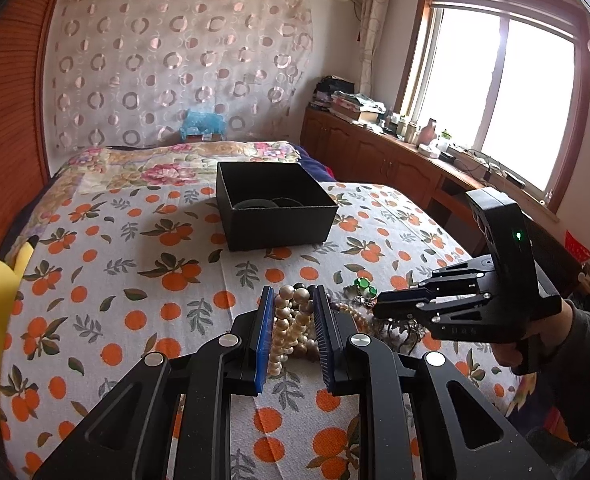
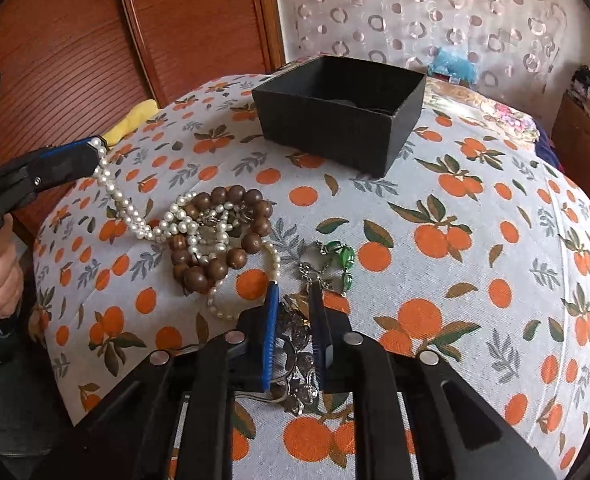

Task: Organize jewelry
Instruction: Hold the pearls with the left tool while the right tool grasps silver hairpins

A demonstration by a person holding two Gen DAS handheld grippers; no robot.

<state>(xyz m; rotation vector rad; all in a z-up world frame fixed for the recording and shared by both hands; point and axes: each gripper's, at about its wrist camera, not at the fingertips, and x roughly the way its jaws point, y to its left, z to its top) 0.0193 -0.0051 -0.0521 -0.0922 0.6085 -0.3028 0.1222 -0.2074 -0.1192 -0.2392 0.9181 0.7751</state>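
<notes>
Early stage. Left gripper [image 1: 293,300] clamped on pearl necklace [image 2: 135,216], strand lifting off bedspread [image 2: 475,280]. Right gripper [image 2: 293,304] closed around silver chain [image 2: 299,344]. Wooden beads [image 2: 215,236], green piece [image 2: 341,258] remain loose. Black box [image 2: 335,128] beyond heap, nearly empty, dark rings inside.

The pearl necklace [image 2: 135,216] is glossy and smooth; the brown bead strand [image 2: 215,236] looks like polished wood. The box [image 2: 335,120] is matt black card. The bedsheet [image 2: 455,280] is printed woven cloth. The silver jewelry [image 2: 299,344] is shiny metal.
</notes>
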